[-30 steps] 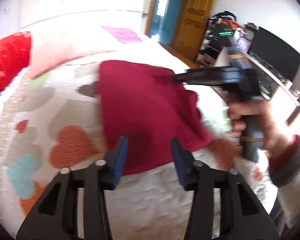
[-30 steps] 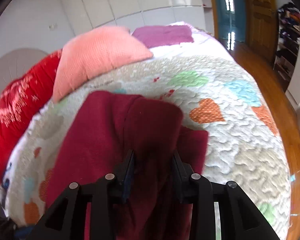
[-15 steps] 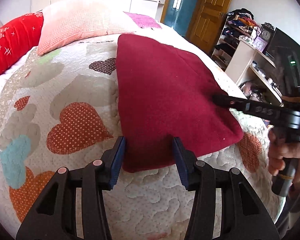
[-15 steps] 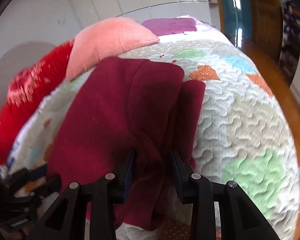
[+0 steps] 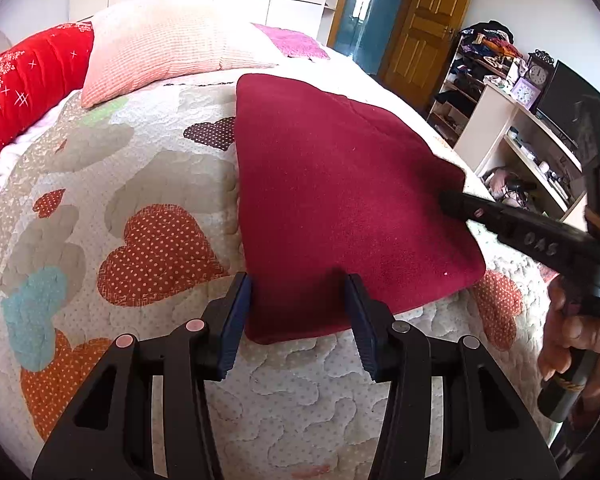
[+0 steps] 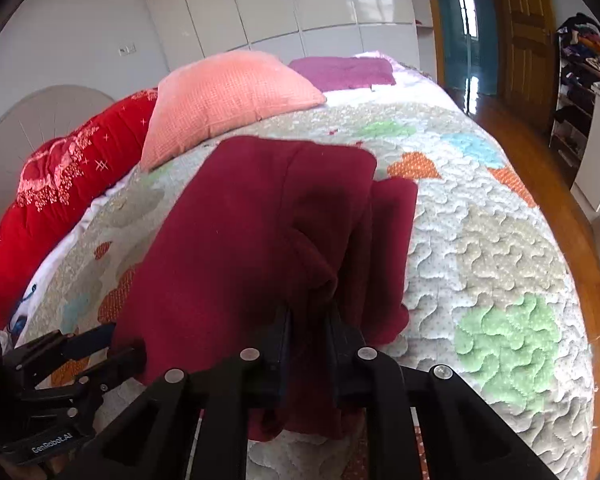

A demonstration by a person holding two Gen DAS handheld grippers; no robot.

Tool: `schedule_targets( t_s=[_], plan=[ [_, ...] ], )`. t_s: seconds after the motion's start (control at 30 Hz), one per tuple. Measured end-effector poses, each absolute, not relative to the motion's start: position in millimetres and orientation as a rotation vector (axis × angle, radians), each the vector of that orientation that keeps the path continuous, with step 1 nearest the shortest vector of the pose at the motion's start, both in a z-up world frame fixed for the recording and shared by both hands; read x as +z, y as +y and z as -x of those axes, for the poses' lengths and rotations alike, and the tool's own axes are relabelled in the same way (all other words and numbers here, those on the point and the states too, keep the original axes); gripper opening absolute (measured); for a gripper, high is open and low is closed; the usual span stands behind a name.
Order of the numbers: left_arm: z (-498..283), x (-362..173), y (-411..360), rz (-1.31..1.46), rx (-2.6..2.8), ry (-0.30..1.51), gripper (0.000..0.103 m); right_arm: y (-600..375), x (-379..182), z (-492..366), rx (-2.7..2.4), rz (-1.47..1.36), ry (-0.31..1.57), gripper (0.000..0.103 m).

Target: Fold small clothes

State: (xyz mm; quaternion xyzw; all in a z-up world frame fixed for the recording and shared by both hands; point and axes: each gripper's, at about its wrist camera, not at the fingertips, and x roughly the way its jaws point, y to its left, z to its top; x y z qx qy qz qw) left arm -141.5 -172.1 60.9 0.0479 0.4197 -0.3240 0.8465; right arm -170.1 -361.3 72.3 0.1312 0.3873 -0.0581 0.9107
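A dark red garment (image 5: 332,200) lies flat on the heart-patterned quilt (image 5: 140,208). In the left wrist view my left gripper (image 5: 298,320) is open, its blue pads straddling the garment's near corner without pressing it. My right gripper (image 5: 446,200) reaches in from the right onto the garment's right edge. In the right wrist view the garment (image 6: 240,240) has a folded flap along its right side. The right gripper (image 6: 310,320) is closing its jaws there, and a bunched fold of the cloth is pinched between them. The left gripper (image 6: 112,348) shows at the lower left.
A pink pillow (image 5: 172,52), a red cushion (image 5: 24,92) and a purple cloth (image 5: 292,42) lie at the head of the bed. Shelves with clutter and a dark screen (image 5: 520,140) stand to the right. A hand (image 5: 568,332) holds the right gripper's handle.
The garment has settled flat on the quilt. My left gripper sank toward its near corner. The right gripper slid along the right edge and its jaws narrowed onto the fold.
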Motion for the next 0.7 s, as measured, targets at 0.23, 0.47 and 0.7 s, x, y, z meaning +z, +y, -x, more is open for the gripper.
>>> schedule_targets(
  t_s=[0.23, 0.47, 0.7],
  plan=[
    [142, 62, -174, -0.111, -0.679, 0.88, 0.047, -364, 76, 174, -0.146, -0.244, 0.796, 0.013],
    [139, 62, -171, -0.113, -0.679, 0.884, 0.047, -363, 57, 172, -0.138, -0.257, 0.845, 0.013],
    [115, 72, -157, 0.013, -0.685, 0.882, 0.07, -372, 78, 189, -0.163, -0.335, 0.789, 0.054]
  ],
)
